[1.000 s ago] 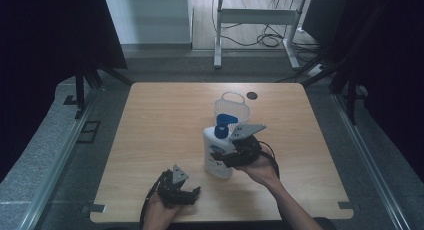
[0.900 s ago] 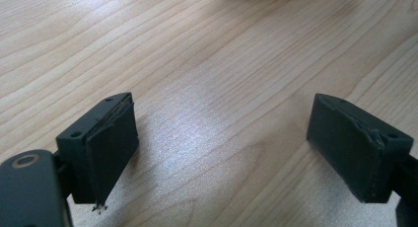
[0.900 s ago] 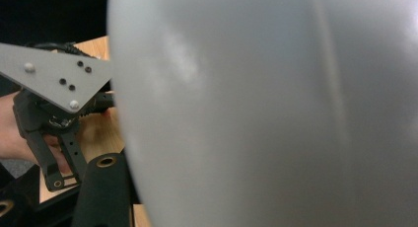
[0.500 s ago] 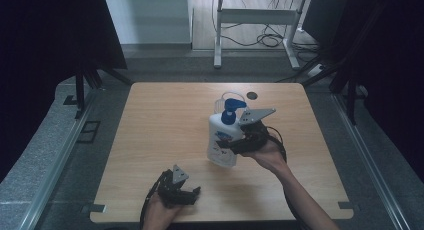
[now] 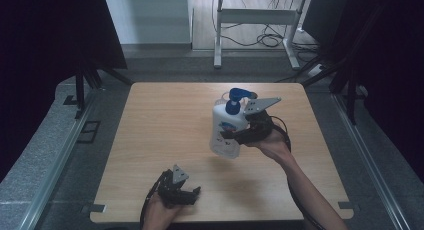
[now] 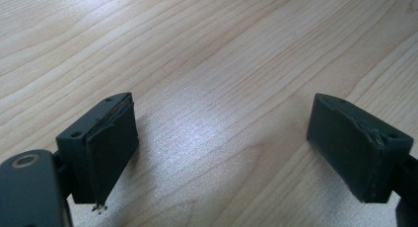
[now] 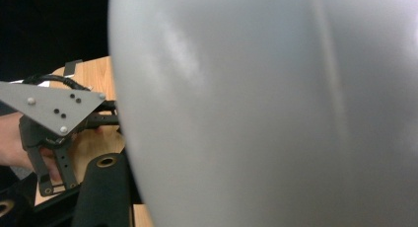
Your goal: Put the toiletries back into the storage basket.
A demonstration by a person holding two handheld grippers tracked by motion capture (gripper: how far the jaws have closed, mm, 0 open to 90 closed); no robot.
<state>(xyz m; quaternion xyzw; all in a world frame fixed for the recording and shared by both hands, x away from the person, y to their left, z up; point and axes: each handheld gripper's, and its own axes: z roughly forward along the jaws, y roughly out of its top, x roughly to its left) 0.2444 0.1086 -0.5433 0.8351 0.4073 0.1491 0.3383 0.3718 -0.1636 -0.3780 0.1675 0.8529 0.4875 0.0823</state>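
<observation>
A white bottle (image 5: 224, 132) with a blue pump head (image 5: 235, 98) hangs upright just above the wooden table (image 5: 165, 125), right of centre. My right gripper (image 5: 231, 135) is shut on the bottle's body from the right side. In the right gripper view the white bottle (image 7: 271, 108) presses close to the camera, with one black finger (image 7: 103, 190) beside it. My left gripper (image 5: 192, 194) lies by the table's front edge in a hand. Its jaws stand wide apart in the left gripper view (image 6: 222, 148), with bare wood between them.
A clear container (image 5: 219, 99) and a small dark disc (image 5: 253, 95) sit on the table just behind the bottle. A metal frame (image 5: 260, 20) and cables lie on the floor beyond the far edge. Dark stands flank the table on both sides.
My right hand has carried the bottle upward and toward the far right of the table. The left gripper has stayed where it was.
</observation>
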